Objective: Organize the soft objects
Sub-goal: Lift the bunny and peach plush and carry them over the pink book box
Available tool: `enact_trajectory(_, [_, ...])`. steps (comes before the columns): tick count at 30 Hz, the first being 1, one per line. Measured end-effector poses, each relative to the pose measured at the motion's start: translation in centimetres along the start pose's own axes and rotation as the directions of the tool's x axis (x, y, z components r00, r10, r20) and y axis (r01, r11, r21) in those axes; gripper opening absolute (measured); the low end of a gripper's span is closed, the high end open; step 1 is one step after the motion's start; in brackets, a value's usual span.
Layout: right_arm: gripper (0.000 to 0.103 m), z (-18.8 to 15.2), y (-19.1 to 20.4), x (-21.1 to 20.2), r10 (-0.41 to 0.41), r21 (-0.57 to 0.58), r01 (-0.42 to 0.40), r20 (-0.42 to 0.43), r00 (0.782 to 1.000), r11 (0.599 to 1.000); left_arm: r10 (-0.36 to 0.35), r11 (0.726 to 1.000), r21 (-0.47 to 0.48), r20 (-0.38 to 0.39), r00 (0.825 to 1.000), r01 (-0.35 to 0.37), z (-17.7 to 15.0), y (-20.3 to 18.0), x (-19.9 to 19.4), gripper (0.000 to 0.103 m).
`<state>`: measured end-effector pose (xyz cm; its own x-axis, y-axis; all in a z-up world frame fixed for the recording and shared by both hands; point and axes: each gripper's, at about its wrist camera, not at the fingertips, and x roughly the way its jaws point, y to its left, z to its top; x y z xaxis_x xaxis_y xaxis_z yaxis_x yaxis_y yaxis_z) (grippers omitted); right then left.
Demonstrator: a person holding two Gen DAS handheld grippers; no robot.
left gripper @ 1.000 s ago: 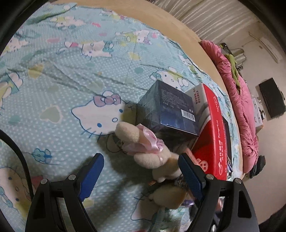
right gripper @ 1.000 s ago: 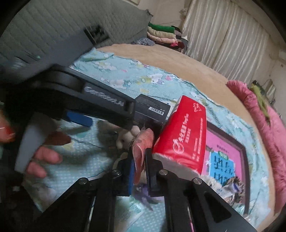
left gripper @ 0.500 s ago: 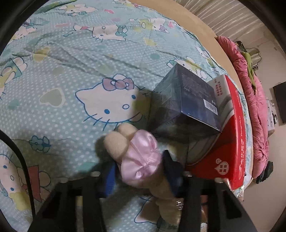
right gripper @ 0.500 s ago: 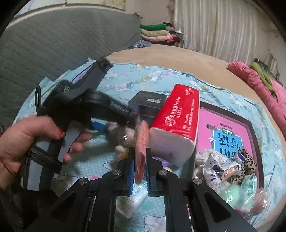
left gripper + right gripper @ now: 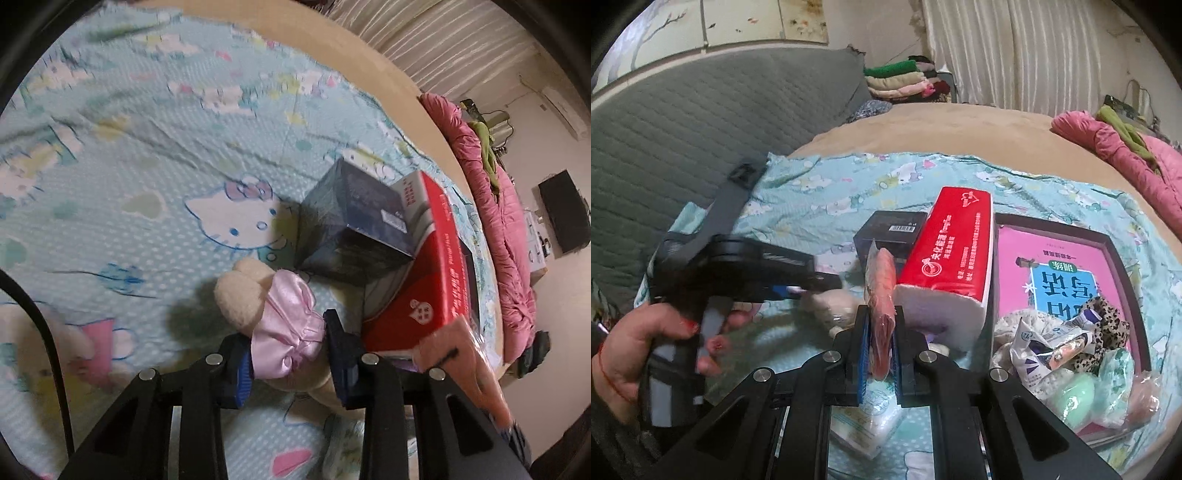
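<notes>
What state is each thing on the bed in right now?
Left tool: jaws have just been closing, now clamped on the plush toy.
Plush toy: gripped at its pink satin bow.
Right tool: shut on the pink packet.
Pink packet: held upright, off the bed.
Red tissue pack: lying sealed beside the dark box.
Dark box: closed.

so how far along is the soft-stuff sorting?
Done: several soft items are piled in the dark tray. In hand: the left tool, jaws just closing, squeezes the plush toy; the right tool grips a pink packet. Left: neither is in the tray yet, and a pale packet lies on the sheet.
</notes>
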<state>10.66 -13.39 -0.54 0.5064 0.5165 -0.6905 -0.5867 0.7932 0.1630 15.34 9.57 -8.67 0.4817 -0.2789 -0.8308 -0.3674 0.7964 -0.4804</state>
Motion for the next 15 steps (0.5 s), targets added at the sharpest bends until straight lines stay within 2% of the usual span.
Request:
enact_trajectory(7, [0.010,0.2,0.0,-1.0,0.006,0.032,-0.007,0.017,1.000,0.999,0.057,0.996,0.070,0.075,0.996,-0.063,-0.4,-1.5,-3.7,0.034])
enact_trajectory(15, [0.010,0.3,0.0,-3.0,-0.004,0.045,0.002,0.042,0.999,0.999,0.074,0.982,0.164,0.114,0.991,-0.092,-2.3,-4.0,-6.7,0.034])
